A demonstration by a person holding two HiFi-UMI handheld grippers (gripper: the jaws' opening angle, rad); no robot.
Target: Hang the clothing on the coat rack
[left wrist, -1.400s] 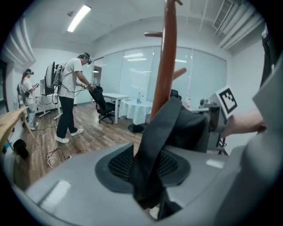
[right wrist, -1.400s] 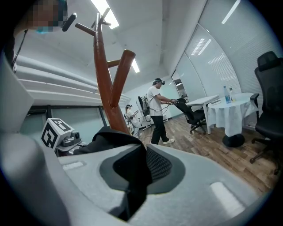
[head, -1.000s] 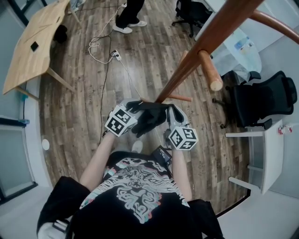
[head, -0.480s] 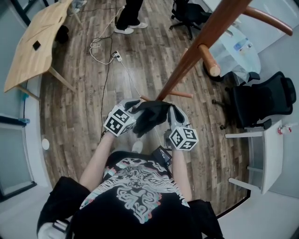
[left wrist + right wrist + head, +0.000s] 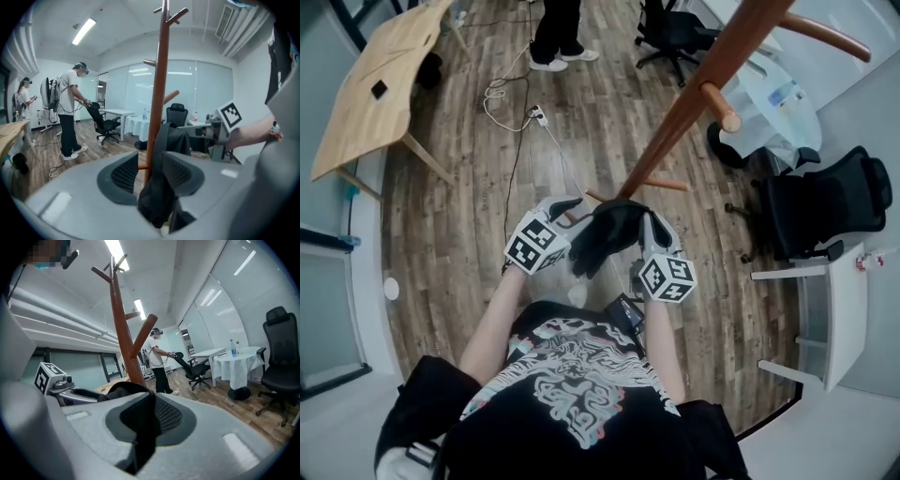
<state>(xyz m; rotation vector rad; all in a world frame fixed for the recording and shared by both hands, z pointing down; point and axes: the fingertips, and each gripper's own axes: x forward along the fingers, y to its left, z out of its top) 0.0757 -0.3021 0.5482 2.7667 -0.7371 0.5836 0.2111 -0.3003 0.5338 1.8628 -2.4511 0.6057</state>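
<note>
A black piece of clothing [image 5: 605, 236] hangs bunched between my two grippers, just in front of the brown wooden coat rack [image 5: 694, 103]. My right gripper [image 5: 645, 230] is shut on it, and in the right gripper view the cloth [image 5: 140, 427] is pinched between the pads. My left gripper [image 5: 572, 217] has just been opening. In the left gripper view its jaws [image 5: 151, 164] stand wide apart. The cloth [image 5: 159, 192] still droops between them against the right pad, with a gap to the left pad. The rack's pole [image 5: 159, 93] rises straight ahead with pegs [image 5: 722, 108] up high.
A wooden table [image 5: 375, 84] stands at the far left, with cables [image 5: 511, 94] across the plank floor. A person [image 5: 70, 112] stands by an office chair beyond the rack. A black chair [image 5: 825, 202] and a white desk [image 5: 825, 309] are on the right.
The left gripper's jaws have spread apart and it has shifted slightly left, off the cloth. The clothing stays pinched in the right gripper, bunched more toward it.
</note>
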